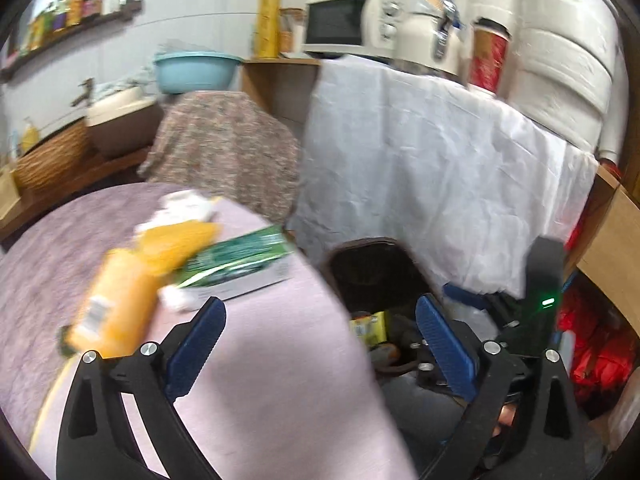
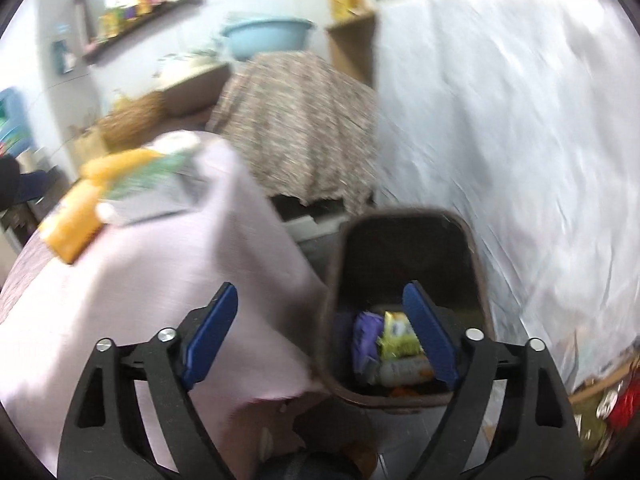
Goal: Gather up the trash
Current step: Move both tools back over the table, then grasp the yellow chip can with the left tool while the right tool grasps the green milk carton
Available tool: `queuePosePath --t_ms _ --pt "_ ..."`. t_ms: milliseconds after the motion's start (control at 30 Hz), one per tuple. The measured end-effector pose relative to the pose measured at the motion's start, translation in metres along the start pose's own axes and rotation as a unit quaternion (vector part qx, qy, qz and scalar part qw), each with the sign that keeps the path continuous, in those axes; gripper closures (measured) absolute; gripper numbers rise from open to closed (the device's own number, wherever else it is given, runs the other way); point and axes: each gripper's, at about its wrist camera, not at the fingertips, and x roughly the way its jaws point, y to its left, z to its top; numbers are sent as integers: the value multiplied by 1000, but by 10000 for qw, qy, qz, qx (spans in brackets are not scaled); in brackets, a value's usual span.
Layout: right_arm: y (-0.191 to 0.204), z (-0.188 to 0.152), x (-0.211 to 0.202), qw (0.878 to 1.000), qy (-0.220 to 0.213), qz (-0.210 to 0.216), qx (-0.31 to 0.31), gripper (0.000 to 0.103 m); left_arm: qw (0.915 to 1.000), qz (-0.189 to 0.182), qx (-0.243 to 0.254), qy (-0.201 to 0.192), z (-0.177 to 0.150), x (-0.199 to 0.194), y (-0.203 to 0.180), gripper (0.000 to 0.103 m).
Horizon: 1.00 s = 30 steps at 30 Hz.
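At 5 o'clock of the right wrist view, the brown bin (image 2: 404,280) sits on the floor just beside the draped worktop (image 2: 160,300) and already holds several wrappers (image 2: 396,340); both the right gripper (image 2: 320,336) and left gripper (image 1: 320,344) have jaws spread wide with nothing between them. Judged step: between drops, going for the next piece. Remaining trash lies at 10 o'clock on the worktop, namely an orange bottle (image 1: 116,300), a green box (image 1: 240,264) and crumpled yellow wrap (image 1: 180,244), so the next move calls for reaching there and pinching one item
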Motion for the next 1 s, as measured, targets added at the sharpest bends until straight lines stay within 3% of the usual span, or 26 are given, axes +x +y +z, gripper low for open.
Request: queuePosePath --t_ms 267,500,600,733,1000 --pt "76 19 -12 9933 -57 564 -1009 13 9956 804 -465 74 -33 -34 90 8" --pt "118 31 4 9796 177 777 -1844 13 9921 983 -686 376 -47 -40 142 8" --pt "139 43 12 9631 280 855 -2536 13 9926 798 -731 542 -46 -39 156 8" --pt "165 62 23 9258 286 813 -3680 13 9932 641 -518 821 -36 -29 166 8" --pt "191 95 54 8644 831 1114 -4833 13 9830 639 155 1714 -6 23 170 8"
